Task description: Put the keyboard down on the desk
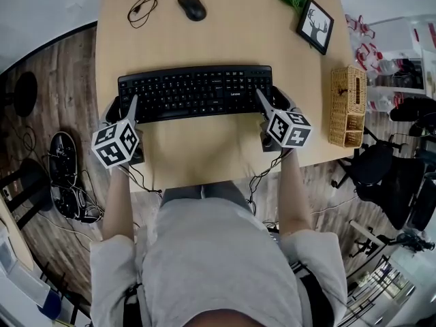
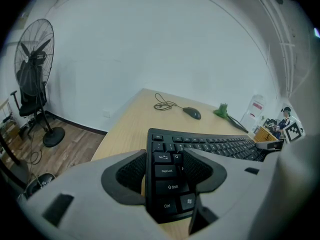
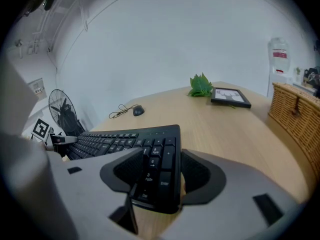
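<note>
Head view: left gripper (image 1: 131, 105), right gripper (image 1: 261, 97) clamp keyboard (image 1: 195, 92) at nine and three o'clock; I'll lower both ends evenly.

**Looks like an office**

A pale wooden desk (image 1: 204, 148) with a black computer keyboard (image 1: 194, 90), a black corded mouse (image 1: 192, 7) and a black-framed picture (image 1: 315, 25). A black pedestal fan (image 2: 34, 69) stands on wood-plank flooring (image 2: 65, 149) beside a plain white wall (image 2: 150, 49).

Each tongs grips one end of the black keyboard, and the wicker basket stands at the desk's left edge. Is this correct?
Not quite: the head view shows the basket at the desk's right edge. The left tongs and right tongs do grip the keyboard ends.
</note>
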Tool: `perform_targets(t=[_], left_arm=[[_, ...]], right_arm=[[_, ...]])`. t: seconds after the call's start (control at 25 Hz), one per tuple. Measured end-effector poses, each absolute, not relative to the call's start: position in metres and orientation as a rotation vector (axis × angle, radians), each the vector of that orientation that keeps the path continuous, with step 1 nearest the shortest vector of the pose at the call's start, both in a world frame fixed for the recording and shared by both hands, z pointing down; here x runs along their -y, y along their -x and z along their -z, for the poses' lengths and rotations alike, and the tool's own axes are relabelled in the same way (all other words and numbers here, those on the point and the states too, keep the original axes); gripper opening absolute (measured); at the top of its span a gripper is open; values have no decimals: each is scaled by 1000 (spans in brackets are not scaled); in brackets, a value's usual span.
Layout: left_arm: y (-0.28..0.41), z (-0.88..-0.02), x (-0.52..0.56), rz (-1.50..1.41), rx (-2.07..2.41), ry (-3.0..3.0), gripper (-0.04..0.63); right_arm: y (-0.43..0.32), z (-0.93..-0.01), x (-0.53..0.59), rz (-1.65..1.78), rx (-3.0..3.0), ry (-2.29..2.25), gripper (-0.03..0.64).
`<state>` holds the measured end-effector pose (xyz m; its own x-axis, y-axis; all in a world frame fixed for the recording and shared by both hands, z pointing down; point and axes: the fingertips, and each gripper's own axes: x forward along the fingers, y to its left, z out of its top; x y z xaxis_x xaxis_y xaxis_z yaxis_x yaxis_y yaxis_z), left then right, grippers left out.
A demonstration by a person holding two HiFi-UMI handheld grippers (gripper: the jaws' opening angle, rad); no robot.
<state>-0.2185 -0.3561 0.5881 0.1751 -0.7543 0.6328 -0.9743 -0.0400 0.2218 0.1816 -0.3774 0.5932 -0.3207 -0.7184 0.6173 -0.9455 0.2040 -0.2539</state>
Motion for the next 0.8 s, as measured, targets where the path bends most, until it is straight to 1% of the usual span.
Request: perform_targets(t=[0.8], left_arm=[[221,-610,358,-505,1603,-1825,232]], right_arm=[[-178,-618,376,-899,2052,-1521,236]])
